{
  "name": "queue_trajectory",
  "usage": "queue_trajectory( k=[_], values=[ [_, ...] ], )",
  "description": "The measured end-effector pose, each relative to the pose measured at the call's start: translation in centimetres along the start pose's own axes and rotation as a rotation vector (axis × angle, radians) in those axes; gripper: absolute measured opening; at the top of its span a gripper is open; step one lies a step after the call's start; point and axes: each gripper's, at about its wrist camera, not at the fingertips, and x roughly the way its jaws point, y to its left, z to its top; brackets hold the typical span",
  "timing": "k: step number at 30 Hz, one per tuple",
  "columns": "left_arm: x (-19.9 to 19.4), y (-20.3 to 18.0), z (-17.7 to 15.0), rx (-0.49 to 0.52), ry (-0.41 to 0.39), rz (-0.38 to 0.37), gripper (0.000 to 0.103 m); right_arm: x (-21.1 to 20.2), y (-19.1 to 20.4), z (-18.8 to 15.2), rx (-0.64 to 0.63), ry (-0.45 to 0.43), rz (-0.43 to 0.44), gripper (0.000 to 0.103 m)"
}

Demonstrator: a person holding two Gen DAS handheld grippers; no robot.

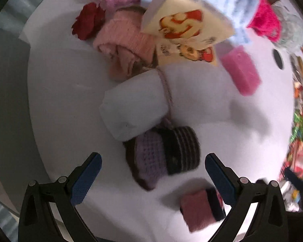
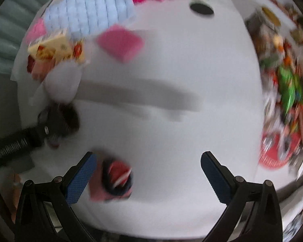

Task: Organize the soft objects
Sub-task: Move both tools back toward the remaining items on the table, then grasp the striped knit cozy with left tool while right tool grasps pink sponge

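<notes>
Both the left tongs (image 1: 152,178) and the right tongs (image 2: 148,177) are hanging wide apart and empty over the white surface (image 1: 202,104), where soft things like the purple knit piece (image 1: 151,159) and white roll (image 1: 131,106) are lying loose, so most sorting is seemingly waiting.

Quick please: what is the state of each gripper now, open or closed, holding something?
Left gripper: open, holding nothing.
Right gripper: open, holding nothing.
</notes>
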Motion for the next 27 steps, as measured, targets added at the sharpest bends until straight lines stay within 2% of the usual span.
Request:
queue_trajectory(
  k=[4, 9, 14, 19, 20, 23, 27],
  values=[
    [1.1, 0.3, 0.4, -0.073, -0.025, 0.067, 0.103, 0.9, 0.6, 4.2, -0.077, -0.008, -0.014, 0.103],
    [1.2, 1.1, 0.4, -0.106, -0.056, 0.120, 0.103, 2.4, 2.4, 8.3, -0.159, -0.004, 0.001, 0.103],
    [2.0, 2.5, 0.1, -0.147, -0.032, 0.073, 0.103, 3.7, 4.5, 12.1, -0.259, -0.007, 0.001, 0.103],
    [3.1, 2.7, 0.4, -0.158, -0.010, 0.070, 0.103, 5.6, 6.4, 14.9, -0.352, 0.006, -0.025, 0.103],
    [3.5, 2.7, 0.2, -0.154, 0.012, 0.081, 0.103, 5.8, 6.6, 15.2, -0.365, 0.009, -0.030, 0.103],
    [3.7, 3.1, -0.4, -0.181, 0.006, 0.056, 0.103, 7.0, 6.9, 16.2, -0.394, 0.037, -0.045, 0.103],
    [3.7, 3.3, -1.1, -0.177, -0.024, 0.056, 0.103, 6.8, 6.4, 15.8, -0.406, 0.000, -0.032, 0.103]
  ],
)
